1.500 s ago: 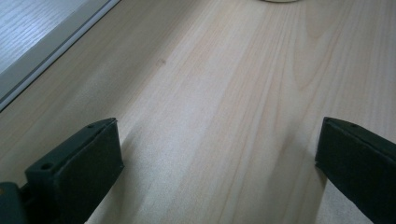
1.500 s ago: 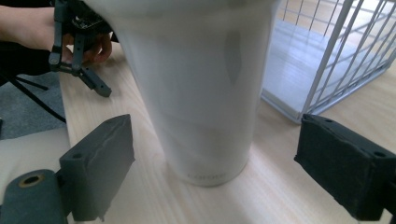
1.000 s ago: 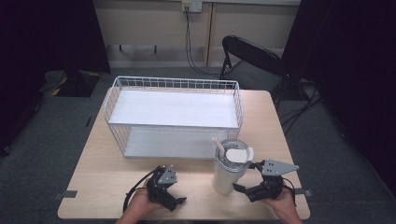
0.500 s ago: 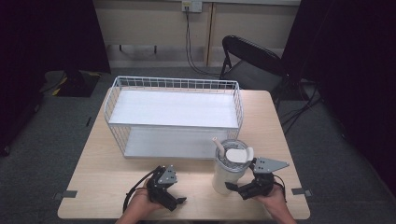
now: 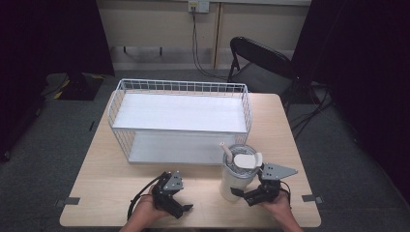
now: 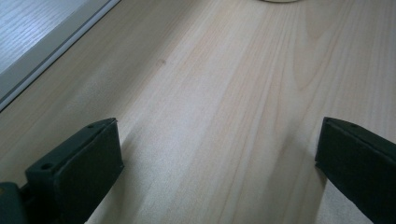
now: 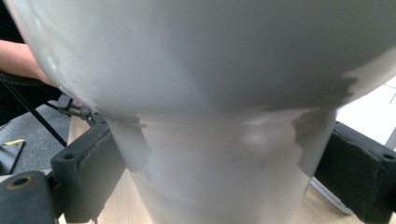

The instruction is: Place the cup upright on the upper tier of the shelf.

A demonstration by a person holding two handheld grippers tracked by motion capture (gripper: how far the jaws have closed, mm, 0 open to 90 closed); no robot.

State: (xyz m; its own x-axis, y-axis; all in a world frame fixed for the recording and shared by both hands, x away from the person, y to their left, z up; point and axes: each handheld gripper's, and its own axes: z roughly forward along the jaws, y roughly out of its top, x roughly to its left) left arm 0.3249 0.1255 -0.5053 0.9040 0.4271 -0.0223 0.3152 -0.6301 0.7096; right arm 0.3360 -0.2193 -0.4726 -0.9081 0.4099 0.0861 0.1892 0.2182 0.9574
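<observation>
A light wooden table (image 5: 101,174) is seen from above, standing on grey carpet, with a black folding chair (image 5: 258,60) placed behind its far right corner. Most of the far half of the table is taken up by a white wire basket (image 5: 181,87) with two flat white shelves, one above the other.

Near the front right of the table a tall white cup (image 5: 235,176) is stood upright, just in front of the basket's lower shelf. It is topped by a clear lid with a white flap, and a pale straw (image 5: 224,149) is set through the lid, leaning a little to the left.

The right gripper (image 5: 244,197) is held low beside the cup, its jaws placed around the narrow lower part. In the right gripper view the cup (image 7: 224,154) is seen between the two black jaws — both lie at or against its sides, though whether it is actually squeezed cannot be told.

The left gripper (image 5: 181,209) is held at the front edge, left of the cup and apart from it. In the left gripper view its jaws are spread wide over bare wood — nothing is between them
</observation>
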